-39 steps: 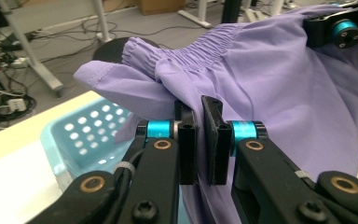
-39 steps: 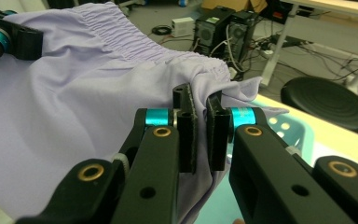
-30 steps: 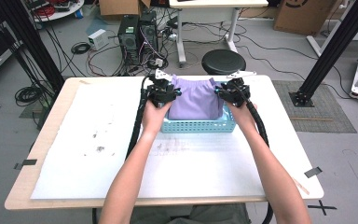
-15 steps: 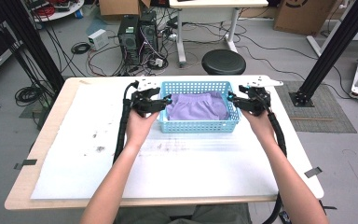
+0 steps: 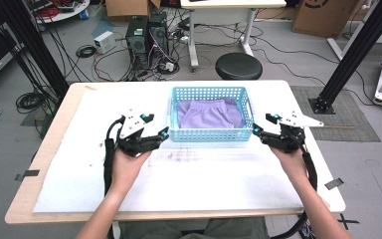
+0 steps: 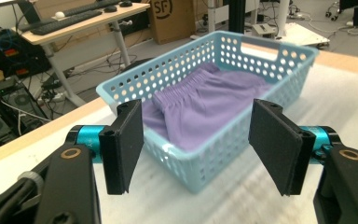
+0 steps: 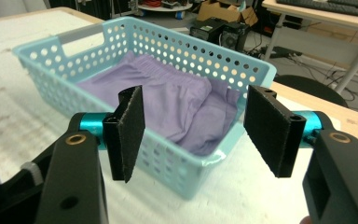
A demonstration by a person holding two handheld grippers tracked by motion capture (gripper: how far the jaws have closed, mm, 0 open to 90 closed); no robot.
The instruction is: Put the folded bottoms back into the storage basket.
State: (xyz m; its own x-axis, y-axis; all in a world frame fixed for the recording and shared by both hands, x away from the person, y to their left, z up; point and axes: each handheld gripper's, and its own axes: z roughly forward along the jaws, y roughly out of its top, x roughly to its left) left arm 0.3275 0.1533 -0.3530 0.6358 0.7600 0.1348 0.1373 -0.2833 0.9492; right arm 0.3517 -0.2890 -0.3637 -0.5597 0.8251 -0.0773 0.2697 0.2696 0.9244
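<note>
A light blue perforated basket (image 5: pixel 210 133) stands at the back middle of the table, and a folded purple garment (image 5: pixel 209 113) lies inside it. My left gripper (image 5: pixel 163 133) hovers just off the basket's left front corner, open and empty. My right gripper (image 5: pixel 256 132) hangs by the right front corner, open too, nothing between its pads. In the left gripper view the basket (image 6: pixel 270 46) and the garment (image 6: pixel 205 102) lie beyond my open left gripper (image 6: pixel 200 140). The right gripper view shows the basket (image 7: pixel 56 42) and the garment (image 7: pixel 168 102) past my open right gripper (image 7: pixel 196 135).
A white sheet (image 5: pixel 189 184) covers the wooden table (image 5: pixel 25 209). Behind the table are a black stool (image 5: pixel 238 64), computer towers (image 5: pixel 146 35) and loose cables on the floor. A black frame post (image 5: pixel 348 55) rises at the right.
Both grippers have drawn back out of the basket toward me and apart, to either side of its front corners. The purple garment now lies loose in the basket.
</note>
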